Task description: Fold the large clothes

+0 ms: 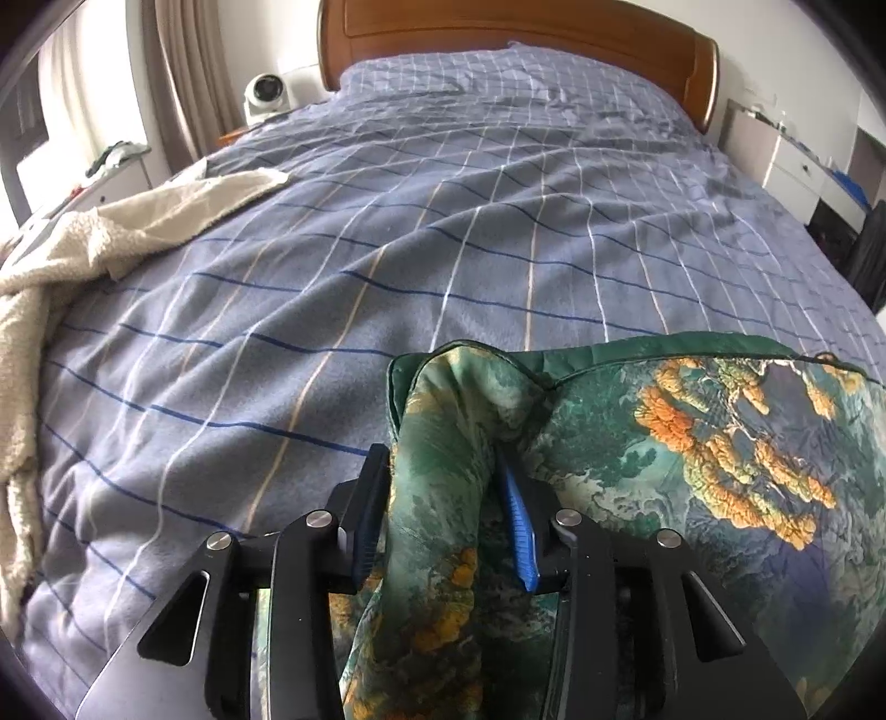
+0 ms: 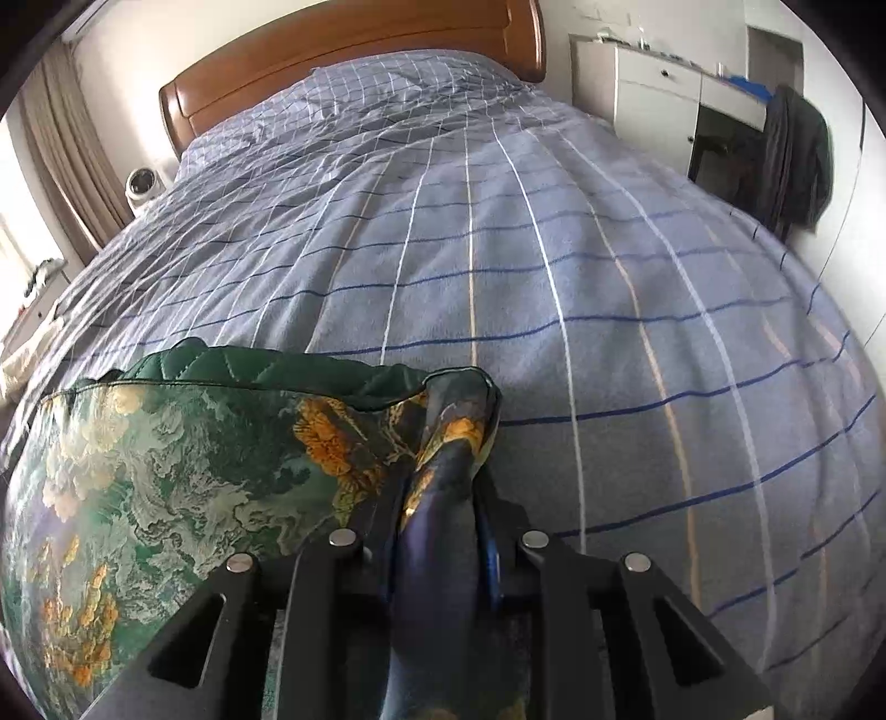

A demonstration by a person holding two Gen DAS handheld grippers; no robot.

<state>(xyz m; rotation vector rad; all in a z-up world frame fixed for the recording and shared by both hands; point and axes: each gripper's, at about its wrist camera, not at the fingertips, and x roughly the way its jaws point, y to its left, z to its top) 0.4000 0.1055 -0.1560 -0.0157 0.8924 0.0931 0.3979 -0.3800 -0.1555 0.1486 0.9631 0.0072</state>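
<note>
A silky green garment [image 1: 664, 443] printed with orange and blue landscape lies on the near part of the blue checked bed [image 1: 387, 249]; its quilted green lining shows along the far edge. My left gripper [image 1: 440, 454] stands open over its left corner. A raised fold of cloth runs between the fingers, and the blue right pad [image 1: 518, 526] is bare. In the right wrist view the same garment [image 2: 194, 471] spreads to the left. My right gripper [image 2: 443, 482] is at its right corner, where a bunched ridge of cloth fills the narrow gap between the fingers.
A cream fleece blanket [image 1: 83, 249] lies at the bed's left edge. The wooden headboard [image 1: 526, 33] closes the far end, with a small white round device [image 1: 266, 94] beside it. White drawers [image 2: 659, 94] and dark hanging clothes [image 2: 797, 155] stand right of the bed [image 2: 609, 332].
</note>
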